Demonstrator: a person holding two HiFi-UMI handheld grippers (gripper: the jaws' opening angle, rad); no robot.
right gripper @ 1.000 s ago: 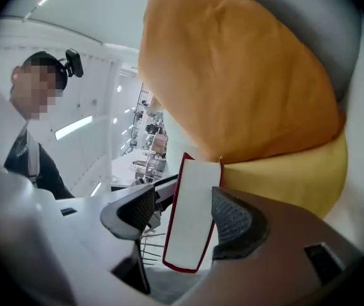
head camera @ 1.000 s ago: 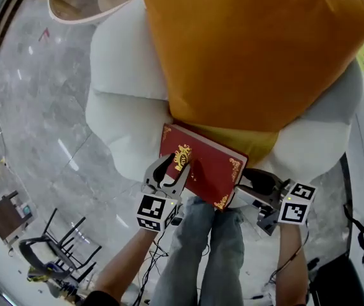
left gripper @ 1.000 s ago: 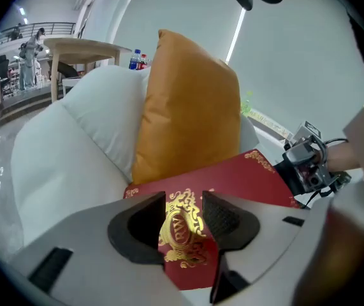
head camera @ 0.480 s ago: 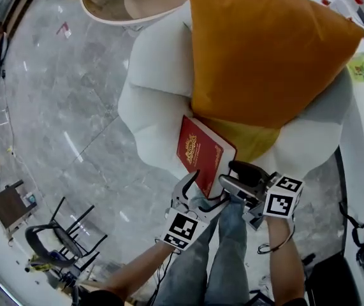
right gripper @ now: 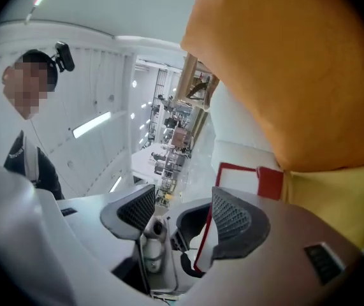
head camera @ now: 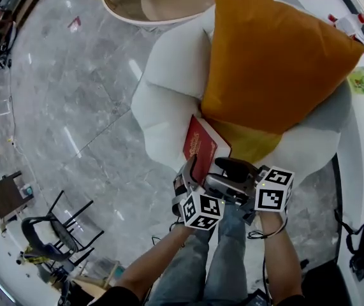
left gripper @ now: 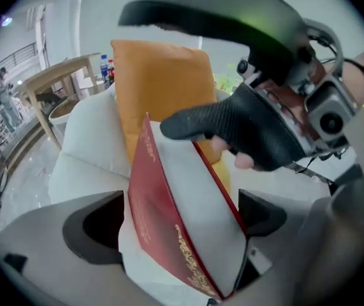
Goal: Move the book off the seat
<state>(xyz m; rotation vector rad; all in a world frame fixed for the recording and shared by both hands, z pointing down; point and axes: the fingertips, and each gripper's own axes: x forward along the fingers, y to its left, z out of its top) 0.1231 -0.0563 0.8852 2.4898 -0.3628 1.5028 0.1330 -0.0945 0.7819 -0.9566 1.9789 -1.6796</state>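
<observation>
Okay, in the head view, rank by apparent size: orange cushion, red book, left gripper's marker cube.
1. Orange cushion, largest.
2. Red book and marker cube look about alike: book tilted, cube nearer the camera.

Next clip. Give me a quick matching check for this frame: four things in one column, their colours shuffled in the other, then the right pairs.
Things:
1. book
2. cushion
3. armchair
4. floor

Colours:
a. orange
b. glossy grey, stone-patterned
c. red with gold ornament
d. white

Pairs: 1-c, 2-a, 3-d, 4-b
</observation>
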